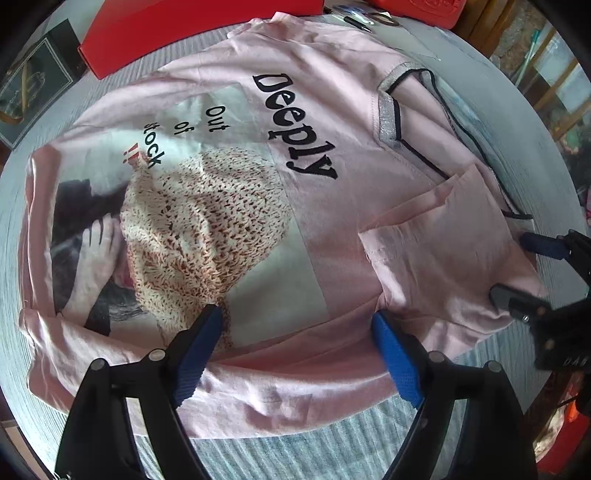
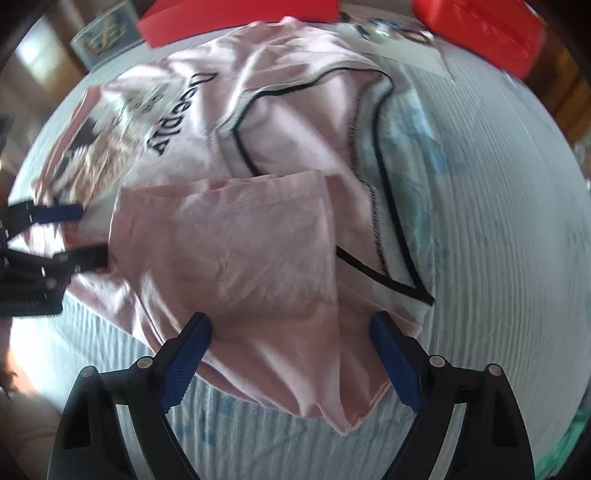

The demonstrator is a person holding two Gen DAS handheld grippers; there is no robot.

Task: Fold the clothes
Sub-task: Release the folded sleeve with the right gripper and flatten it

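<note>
A: Left gripper (image 1: 297, 325) sitting at bottom centre of the left view, jaws spread wide, gripping nothing, hovering over the near edge of the pink T-shirt (image 1: 229, 192).
B: Same on the right. Right gripper (image 2: 291, 330) gaping open at bottom centre, straddling the folded-over sleeve (image 2: 236, 251), not pinching it.
A: Shirt lying print-up across the striped cloth (image 1: 332, 454), filling mid-frame. Neckline (image 1: 391, 110) sitting upper right.
B: Farther back, red box (image 1: 192, 33) lying at top left, touching nothing pink. Second red item (image 2: 484, 29) showing at top right.
</note>
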